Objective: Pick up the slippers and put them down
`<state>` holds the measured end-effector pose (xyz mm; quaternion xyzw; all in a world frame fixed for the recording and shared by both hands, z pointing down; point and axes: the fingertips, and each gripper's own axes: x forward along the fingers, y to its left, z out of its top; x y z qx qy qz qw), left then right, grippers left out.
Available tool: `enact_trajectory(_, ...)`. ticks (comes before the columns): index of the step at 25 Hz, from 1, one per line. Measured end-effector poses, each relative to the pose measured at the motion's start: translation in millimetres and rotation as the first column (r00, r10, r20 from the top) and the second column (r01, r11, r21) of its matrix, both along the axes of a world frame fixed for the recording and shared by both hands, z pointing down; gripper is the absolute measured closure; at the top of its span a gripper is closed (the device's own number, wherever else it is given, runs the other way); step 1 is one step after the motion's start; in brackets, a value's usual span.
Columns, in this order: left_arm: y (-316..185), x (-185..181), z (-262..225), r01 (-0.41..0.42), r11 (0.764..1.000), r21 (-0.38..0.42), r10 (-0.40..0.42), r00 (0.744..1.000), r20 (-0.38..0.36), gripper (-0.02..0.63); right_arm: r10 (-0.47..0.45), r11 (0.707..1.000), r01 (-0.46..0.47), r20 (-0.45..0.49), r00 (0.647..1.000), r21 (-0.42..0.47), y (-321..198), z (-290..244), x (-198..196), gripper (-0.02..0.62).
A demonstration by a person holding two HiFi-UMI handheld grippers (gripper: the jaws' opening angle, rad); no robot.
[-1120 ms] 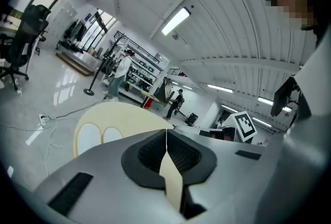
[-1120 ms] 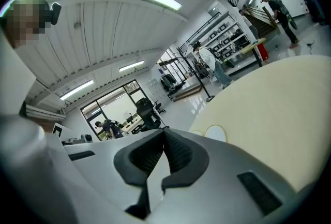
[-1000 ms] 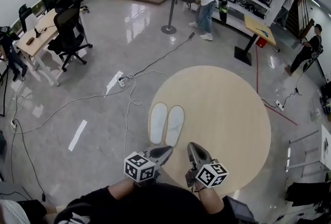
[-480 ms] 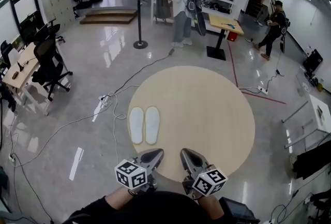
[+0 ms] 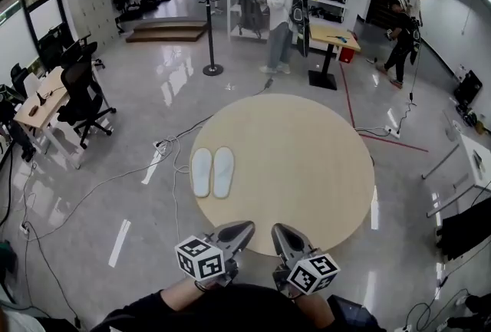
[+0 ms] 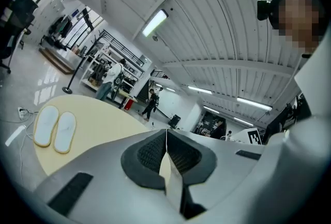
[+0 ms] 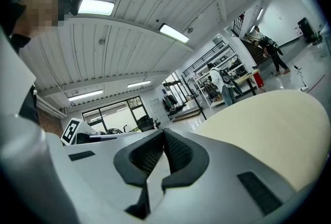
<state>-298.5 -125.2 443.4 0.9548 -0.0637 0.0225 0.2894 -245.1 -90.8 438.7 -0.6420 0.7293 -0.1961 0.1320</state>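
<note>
My forearms are cut off at the head view's bottom edge. My left gripper (image 5: 244,228) and right gripper (image 5: 279,231) cover part of the round table's (image 5: 307,162) near rim. Both have their jaws pressed together on nothing. The slippers (image 5: 212,172) lie side by side at the table's left edge, well apart from both.

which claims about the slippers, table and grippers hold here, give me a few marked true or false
1. The slippers lie side by side on the round table. True.
2. The left gripper holds a slipper. False: it is shut on nothing.
3. In the head view, the slippers sit near the table's left edge. True.
4. The right gripper has its jaws wide apart. False: it is shut and empty.
5. Nobody else is in the room. False: a person stands by the shelves at the back.
</note>
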Motion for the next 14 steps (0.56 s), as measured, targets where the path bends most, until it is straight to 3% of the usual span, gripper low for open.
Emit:
enact_trajectory(8,51,-10,3,-0.026,1.0,0.017,0.025,0.998,0.057,0.583,0.053,0.998,-0.053,-0.016,0.998,0.017,43,-2,-6,0.58)
enact_trajectory(14,50,-33,11,0.04,0.999,-0.016,-0.039,0.997,0.073,0.583,0.012,1.0,-0.011,-0.047,0.999,0.017,45,0,-29,0.58)
